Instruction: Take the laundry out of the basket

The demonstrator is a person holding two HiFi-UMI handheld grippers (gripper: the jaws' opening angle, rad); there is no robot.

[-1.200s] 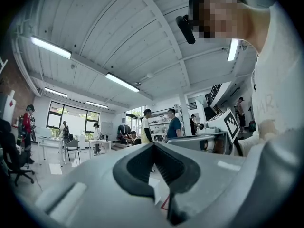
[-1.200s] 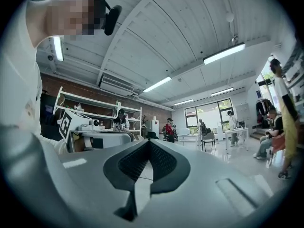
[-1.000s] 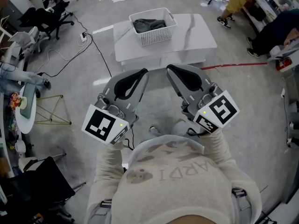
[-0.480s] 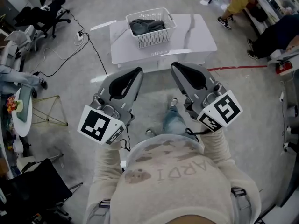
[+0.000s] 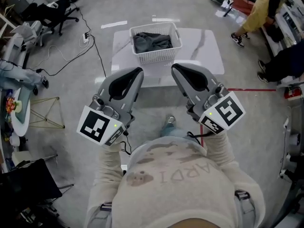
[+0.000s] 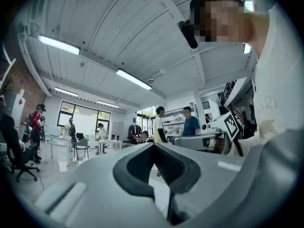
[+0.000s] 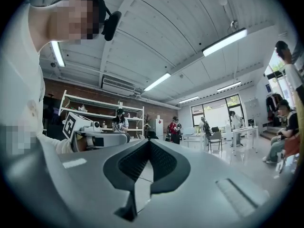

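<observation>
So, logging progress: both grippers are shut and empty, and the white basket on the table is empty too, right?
No: the white basket on the table holds dark laundry, as the head view shows. The left gripper and right gripper are indeed shut and empty.

laundry: pieces not countable (one dark heap)
basket: floor covered by laundry
person: cut off at right edge
</observation>
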